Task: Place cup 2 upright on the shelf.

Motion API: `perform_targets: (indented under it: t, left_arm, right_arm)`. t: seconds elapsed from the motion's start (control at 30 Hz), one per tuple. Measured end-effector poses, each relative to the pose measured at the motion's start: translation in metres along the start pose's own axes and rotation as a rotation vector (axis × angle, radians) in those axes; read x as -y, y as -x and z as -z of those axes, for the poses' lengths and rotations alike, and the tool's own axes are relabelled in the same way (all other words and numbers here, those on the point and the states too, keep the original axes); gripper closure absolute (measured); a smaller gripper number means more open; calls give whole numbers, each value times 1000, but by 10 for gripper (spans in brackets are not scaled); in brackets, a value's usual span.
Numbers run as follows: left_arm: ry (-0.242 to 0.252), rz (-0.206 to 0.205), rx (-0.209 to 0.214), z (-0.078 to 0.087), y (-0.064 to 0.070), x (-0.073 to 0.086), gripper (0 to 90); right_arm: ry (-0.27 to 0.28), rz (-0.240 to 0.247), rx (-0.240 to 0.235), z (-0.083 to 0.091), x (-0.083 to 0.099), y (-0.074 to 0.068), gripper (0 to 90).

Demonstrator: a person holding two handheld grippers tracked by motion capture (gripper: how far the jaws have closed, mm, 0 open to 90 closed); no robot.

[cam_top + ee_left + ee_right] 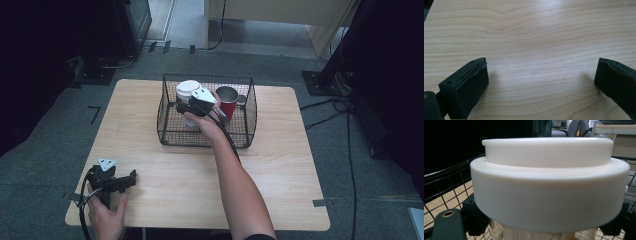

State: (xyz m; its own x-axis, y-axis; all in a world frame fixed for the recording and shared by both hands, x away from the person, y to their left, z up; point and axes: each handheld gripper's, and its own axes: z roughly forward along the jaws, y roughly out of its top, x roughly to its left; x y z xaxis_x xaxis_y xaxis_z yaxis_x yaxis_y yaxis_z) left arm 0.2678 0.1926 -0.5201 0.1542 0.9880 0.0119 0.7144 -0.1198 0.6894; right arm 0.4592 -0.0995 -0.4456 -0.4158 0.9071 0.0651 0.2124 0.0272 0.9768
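Jar (549,185), white-lidded with a clear body, stands in the wire basket (167,131) at its left half. Right gripper (186,106) straddles the body just under the lid, jaws apparently clamped. Lift straight up until clear of the rim. Basket also holds a red mug (229,102). Left gripper (131,179) rests on the counter (280,165), jaws apart.

White lid (549,185), red cup (229,103), black basket (170,135)
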Motion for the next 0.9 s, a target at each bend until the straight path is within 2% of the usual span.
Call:
perform_targets:
  t: [0.27, 0.33, 0.5, 0.67, 0.77, 0.9]
  left_arm:
    - [0, 0, 0, 0, 0, 0, 0]
    - [0, 0, 0, 0, 0, 0, 0]
    - [1, 1, 0, 0, 0, 0, 0]
    - [0, 0, 0, 0, 0, 0, 0]
    - [0, 0, 0, 0, 0, 0, 0]
    - [0, 0, 0, 0, 0, 0, 0]
  right_arm:
    - [-19, -12, 2, 4, -1, 7, 156]
    - [-20, 3, 8, 6, 0, 10, 154]
    - [-22, 24, -21, 10, 0, 14, 135]
    - [-32, 46, -21, 14, 0, 16, 72]
    - [-36, 63, -38, 17, 0, 19, 26]
    - [-35, 70, -36, 20, -1, 24, 16]
